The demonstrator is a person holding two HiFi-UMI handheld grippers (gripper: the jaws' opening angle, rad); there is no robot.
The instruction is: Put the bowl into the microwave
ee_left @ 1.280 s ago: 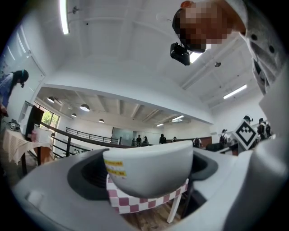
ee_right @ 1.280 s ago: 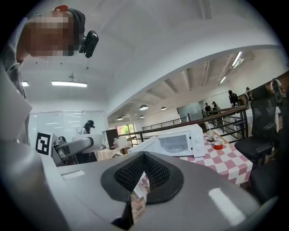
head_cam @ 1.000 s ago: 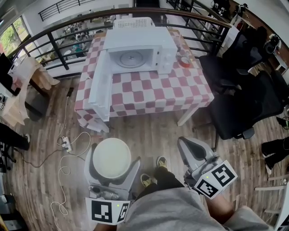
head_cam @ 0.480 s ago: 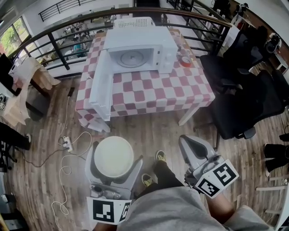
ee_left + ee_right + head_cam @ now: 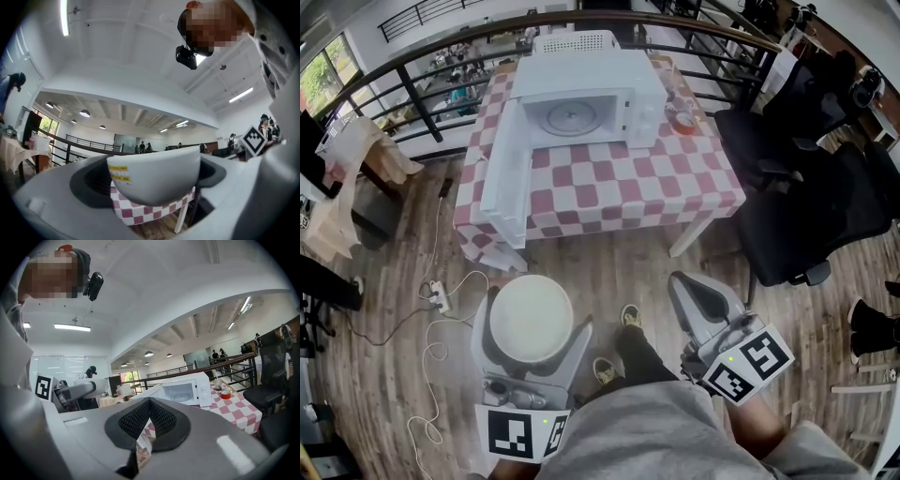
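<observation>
Jaws of the left gripper [image 5: 532,323] clasped the white bowl [image 5: 530,314] by its sides, above the wooden floor [image 5: 619,267]; the right gripper's [image 5: 698,295] were pressed together, empty. Farther off, the white microwave [image 5: 586,89] stood open on the checkered table [image 5: 628,192].

White boxy microwave oven [image 5: 586,89] at far side of red-and-white checked table [image 5: 628,192], cavity mouth faces me, open, only round glass turntable [image 5: 570,119] inside. Its white door [image 5: 508,173] stands out to the left past the table edge, walls off that side. Bare cloth in front of cavity is free. Small red-rimmed tub [image 5: 682,122] near oven's right. Black office chairs [image 5: 797,206] crowd table's right side. Brown wood floor [image 5: 609,267] between me and table is open; white cable with power strip [image 5: 439,298] lies left. Dark metal railing [image 5: 422,98] shuts off behind. My left gripper [image 5: 531,330] is filled by white round bowl [image 5: 532,314], my right gripper [image 5: 703,305] closed, empty
</observation>
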